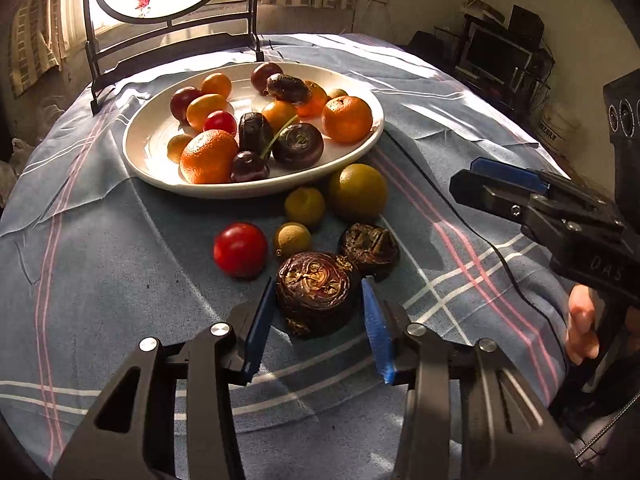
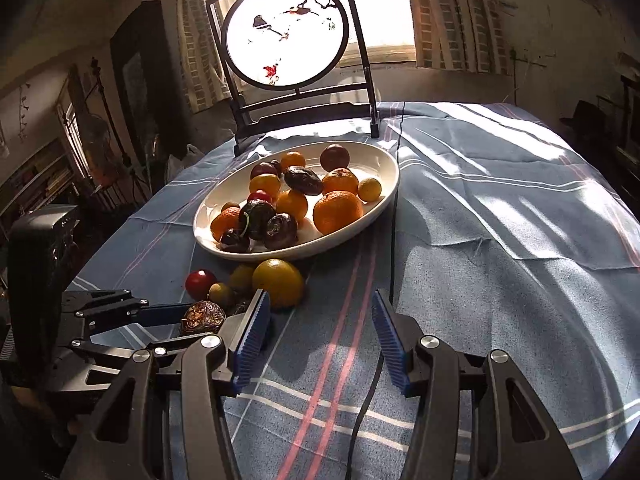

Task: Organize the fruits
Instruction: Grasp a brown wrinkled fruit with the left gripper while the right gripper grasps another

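Harsh sun through the window (image 2: 376,4) glares, streaking the tablecloth (image 2: 500,208) with long shadows; fisheye bends dim, dark edges.

1. Sunlit window (image 2: 372,8) at 12 o'clock, checked curtains (image 2: 452,16) beside it.
2. Round painted screen (image 2: 284,32) stands before it.
3. Bookshelves (image 2: 36,184) at 9 o'clock.
4. Striped blue cloth (image 2: 500,240) covers the desk.
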`<state>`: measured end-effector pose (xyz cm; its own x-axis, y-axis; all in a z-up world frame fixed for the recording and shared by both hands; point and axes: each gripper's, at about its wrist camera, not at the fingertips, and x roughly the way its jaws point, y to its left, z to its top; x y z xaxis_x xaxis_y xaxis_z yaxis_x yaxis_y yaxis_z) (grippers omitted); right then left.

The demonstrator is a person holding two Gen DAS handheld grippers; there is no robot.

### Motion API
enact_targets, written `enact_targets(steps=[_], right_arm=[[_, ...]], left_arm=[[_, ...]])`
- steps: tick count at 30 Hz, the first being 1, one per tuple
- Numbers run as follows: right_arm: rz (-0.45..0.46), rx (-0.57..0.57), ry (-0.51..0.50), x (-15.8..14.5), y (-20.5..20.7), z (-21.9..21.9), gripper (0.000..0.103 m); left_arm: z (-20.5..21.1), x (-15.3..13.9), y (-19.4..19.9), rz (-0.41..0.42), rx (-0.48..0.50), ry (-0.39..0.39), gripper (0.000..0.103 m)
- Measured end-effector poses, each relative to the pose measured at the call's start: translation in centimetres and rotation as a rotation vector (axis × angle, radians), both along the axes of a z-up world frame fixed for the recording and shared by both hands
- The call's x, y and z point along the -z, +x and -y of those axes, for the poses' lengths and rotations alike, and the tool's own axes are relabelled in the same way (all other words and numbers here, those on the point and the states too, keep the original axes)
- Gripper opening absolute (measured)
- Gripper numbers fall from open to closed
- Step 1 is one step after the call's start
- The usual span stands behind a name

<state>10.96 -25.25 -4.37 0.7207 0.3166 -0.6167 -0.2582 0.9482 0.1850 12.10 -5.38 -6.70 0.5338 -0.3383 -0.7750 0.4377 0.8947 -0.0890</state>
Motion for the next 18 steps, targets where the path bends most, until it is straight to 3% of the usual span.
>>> enact_targets(steps=[4,9,14,16,17,18], right_arm=[[-0.012,-0.065,-0.047,0.2,-0.2,-1.4,0.053],[-0.053,-0.167,-0.145,0.6,0.0,-5.2,0.053],[-0.129,-0.181,-0.223,1.8,1.6,-7.7,0.053],[-0.173,-0.187,-0.237,2.4,2.2,-8.3,0.047],[-0.184,-0.186,-0.238,2.5,2.3,-8.4,0.037],[-0.184,-0.185,-0.233,2.5,2.3,-8.4,0.034]], left_arm=[[-1.6,-1.0,-2.4,0.081,-0.027,-0.020,0.042],[-5.0,-2.6,-4.4,0.120,-0.080,-0.068,0.042],[-6.6,-3.3,-4.8,0.127,-0.105,-0.085,0.042],[-6.7,-3.3,-4.9,0.127,-0.103,-0.089,0.042],[-6.8,-3.2,-4.9,0.127,-0.102,-0.090,0.042],[-6.8,-3.1,-4.9,0.127,-0.101,-0.090,0.042]])
